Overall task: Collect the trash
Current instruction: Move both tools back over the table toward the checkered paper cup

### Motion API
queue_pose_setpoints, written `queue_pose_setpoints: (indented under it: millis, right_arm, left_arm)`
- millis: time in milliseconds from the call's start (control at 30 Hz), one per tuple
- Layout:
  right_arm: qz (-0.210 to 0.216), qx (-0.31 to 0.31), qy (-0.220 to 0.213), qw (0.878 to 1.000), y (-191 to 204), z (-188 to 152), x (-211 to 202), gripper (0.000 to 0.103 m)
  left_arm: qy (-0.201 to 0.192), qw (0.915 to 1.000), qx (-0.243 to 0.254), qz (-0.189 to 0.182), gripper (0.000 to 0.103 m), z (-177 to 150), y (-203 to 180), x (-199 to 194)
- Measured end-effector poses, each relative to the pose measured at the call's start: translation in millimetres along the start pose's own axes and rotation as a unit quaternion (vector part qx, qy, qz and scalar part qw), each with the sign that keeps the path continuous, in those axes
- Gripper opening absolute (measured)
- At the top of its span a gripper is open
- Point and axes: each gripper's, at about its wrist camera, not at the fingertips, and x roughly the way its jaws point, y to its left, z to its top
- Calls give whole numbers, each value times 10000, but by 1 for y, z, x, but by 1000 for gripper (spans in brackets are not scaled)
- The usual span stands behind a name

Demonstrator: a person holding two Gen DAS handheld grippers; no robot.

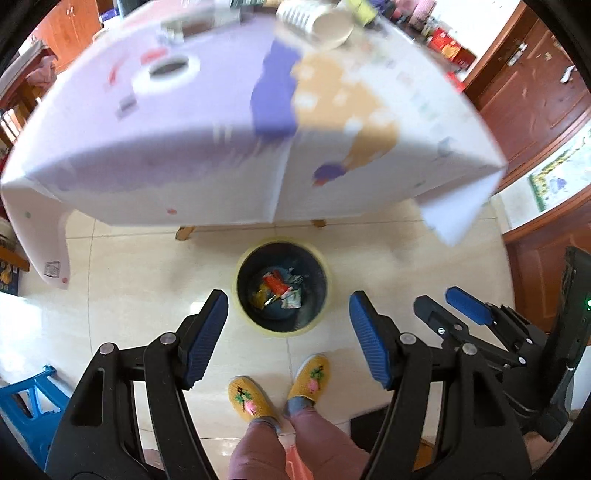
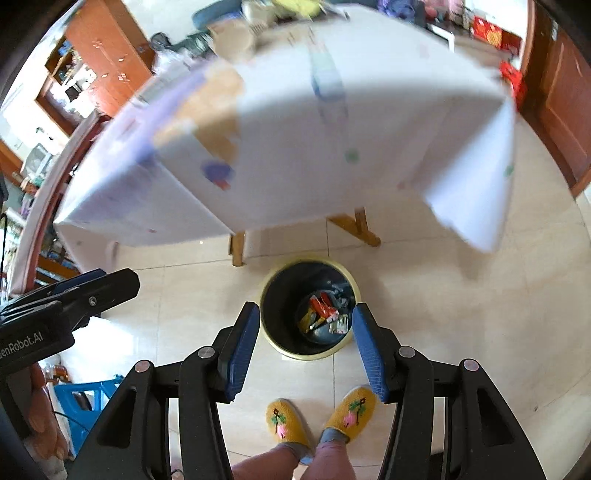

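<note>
Motion blur smears the worktop, so the prints on its pale cloth read only as purple and tan patches, and the things at its far edge are hard to name: a white ribbed bowl, a ring of white tape, some red boxes. The cloth hangs low and hides most of the wooden legs; only their feet poke out. Both views are cut off at the corners by the fisheye rim.

Down on the cream floor tiles, just in front of the worktop, stands the yellow bin with its dark liner, and the trash lies at the bottom: red, yellow and pale wrappers, too small to read.

The left tongs hang above the bin, blue pads spread wide, nothing between them. The right tongs hover there too, held apart and empty, just beside the left pair.

Below both, a person's yellow embroidered slippers stand on the tiles near the bin. Brown wooden cabinets line the room, and a blue plastic stool peeks in at the left edge.
</note>
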Motion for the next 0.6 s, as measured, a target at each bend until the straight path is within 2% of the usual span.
queue_pose_setpoints:
  millis: [167,333,600]
  right_arm:
    - [-11,-351,-378,9987,22,24,-71,53]
    - [-19,-543,-820,9952,35,52,-125,53]
    - [-189,-721,-1555,9850,48,101,-199,55]
  left_arm:
    - [-256,9996,81,-38,65,18,-13,-62]
    - [-701,9974,77,141,65,46,-26,-125]
    - [-1268,9918,128,128,65,91,-29,-188]
